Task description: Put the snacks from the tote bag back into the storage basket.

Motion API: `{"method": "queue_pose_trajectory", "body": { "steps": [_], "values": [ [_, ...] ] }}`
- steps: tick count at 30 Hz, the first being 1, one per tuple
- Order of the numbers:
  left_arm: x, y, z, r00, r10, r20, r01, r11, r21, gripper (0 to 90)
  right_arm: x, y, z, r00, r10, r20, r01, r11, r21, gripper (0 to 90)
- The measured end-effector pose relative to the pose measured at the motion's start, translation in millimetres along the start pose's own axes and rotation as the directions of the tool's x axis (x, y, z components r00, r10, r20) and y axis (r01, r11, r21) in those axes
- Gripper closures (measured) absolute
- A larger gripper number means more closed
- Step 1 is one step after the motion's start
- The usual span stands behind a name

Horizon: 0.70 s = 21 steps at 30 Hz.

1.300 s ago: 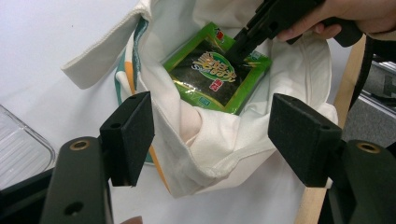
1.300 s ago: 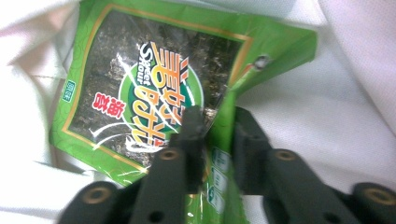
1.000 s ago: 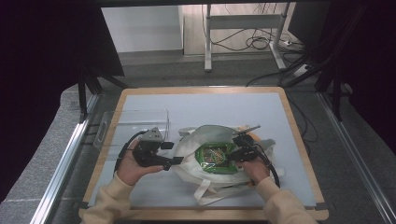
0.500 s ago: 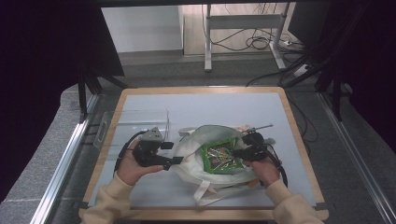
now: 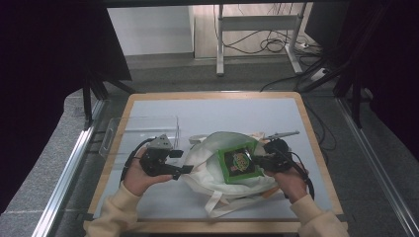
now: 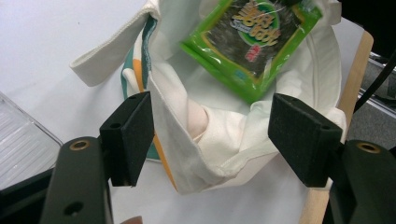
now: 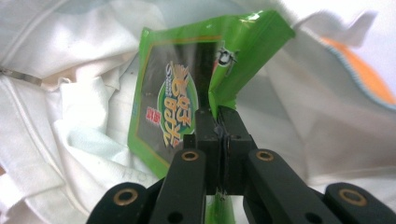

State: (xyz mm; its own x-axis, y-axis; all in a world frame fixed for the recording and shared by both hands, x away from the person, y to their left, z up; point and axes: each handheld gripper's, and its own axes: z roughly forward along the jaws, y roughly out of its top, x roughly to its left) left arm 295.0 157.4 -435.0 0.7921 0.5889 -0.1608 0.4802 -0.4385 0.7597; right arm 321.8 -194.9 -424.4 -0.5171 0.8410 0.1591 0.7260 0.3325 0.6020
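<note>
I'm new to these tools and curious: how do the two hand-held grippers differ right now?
The right gripper has its jaws shut on the edge of the green snack packet, holding it over the bag's mouth; the left gripper has its jaws wide apart, with the rim of the white cloth bag between them and pads not pressing. Both are black, two-jawed and hand-held at the bag.

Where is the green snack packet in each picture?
High view: the green snack packet sits right of the middle, over the white cloth bag.
Left gripper view: the packet is at the top, above the bag's open mouth.
Right gripper view: the packet is in the middle, pinched by the right tool.
Shared landmark: the white cloth bag.
</note>
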Motion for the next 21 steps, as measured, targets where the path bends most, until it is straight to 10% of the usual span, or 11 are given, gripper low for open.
{"method": "queue_pose_trajectory", "body": {
  "steps": [21],
  "values": [
    [1.5, -1.3, 0.9, 0.9999, -0.013, -0.009, 0.013, 0.9999, 0.002, 31.1, -10.5, -1.7, -44.2, 0.9896, -0.124, -0.073, 0.114, 0.985, -0.131, 87.8]
  ]
}}
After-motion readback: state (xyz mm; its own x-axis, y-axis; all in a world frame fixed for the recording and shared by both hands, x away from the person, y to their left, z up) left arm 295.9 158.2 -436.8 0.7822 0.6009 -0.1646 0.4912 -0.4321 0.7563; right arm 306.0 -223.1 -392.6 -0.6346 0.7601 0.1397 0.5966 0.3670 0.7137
